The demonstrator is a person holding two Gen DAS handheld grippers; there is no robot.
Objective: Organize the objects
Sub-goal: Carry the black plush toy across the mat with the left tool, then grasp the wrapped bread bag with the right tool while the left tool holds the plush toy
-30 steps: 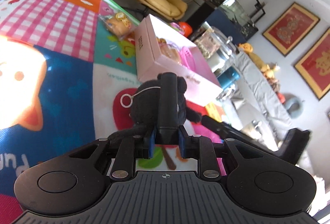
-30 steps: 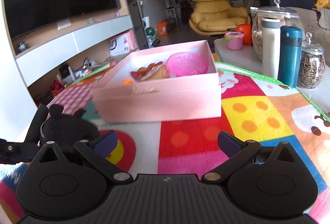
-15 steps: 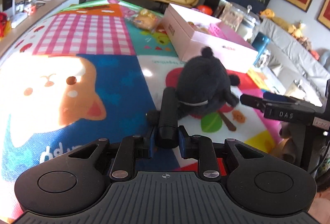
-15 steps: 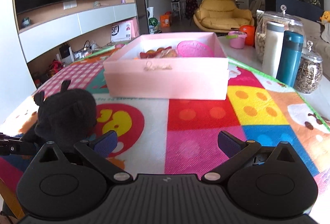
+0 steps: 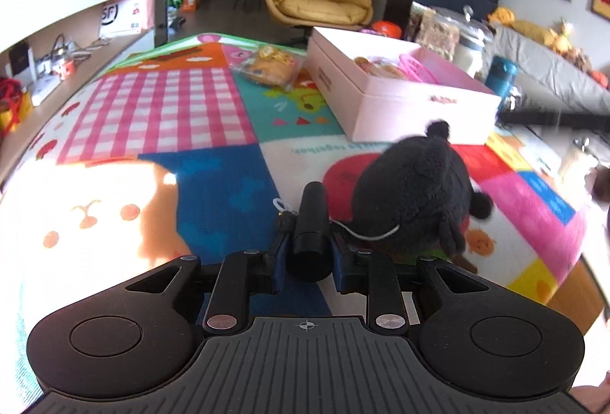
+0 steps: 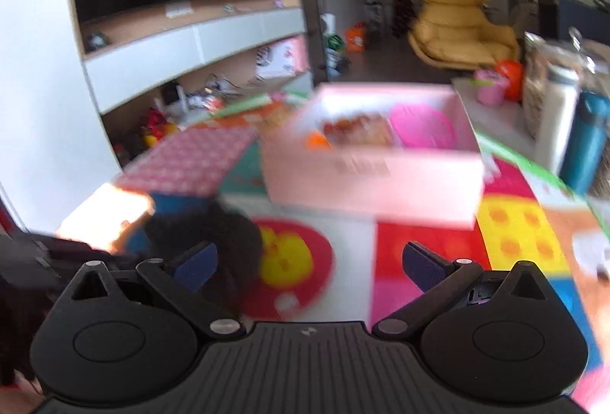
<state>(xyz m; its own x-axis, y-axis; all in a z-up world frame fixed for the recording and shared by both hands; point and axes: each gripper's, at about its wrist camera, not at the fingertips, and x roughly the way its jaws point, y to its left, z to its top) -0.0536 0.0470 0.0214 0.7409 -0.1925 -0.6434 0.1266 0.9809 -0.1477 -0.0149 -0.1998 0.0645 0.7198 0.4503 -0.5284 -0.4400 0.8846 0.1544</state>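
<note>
My left gripper is shut on a black cylinder that sticks out forward between the jaws. A black plush toy lies on the colourful play mat just right of the cylinder; a white cord loop runs from it. An open pink box with snacks and a pink basket stands behind it. In the blurred right wrist view my right gripper is open and empty above the mat, the plush at its left finger, the pink box ahead.
A wrapped bread packet lies on the mat left of the box. Glass jars, a white flask and a teal bottle stand right of the box. The mat's edge drops off at the near right.
The left gripper has pulled back and levelled out, still holding the black cylinder; the plush now sits to its right. The right gripper has swung, blurring its view.
</note>
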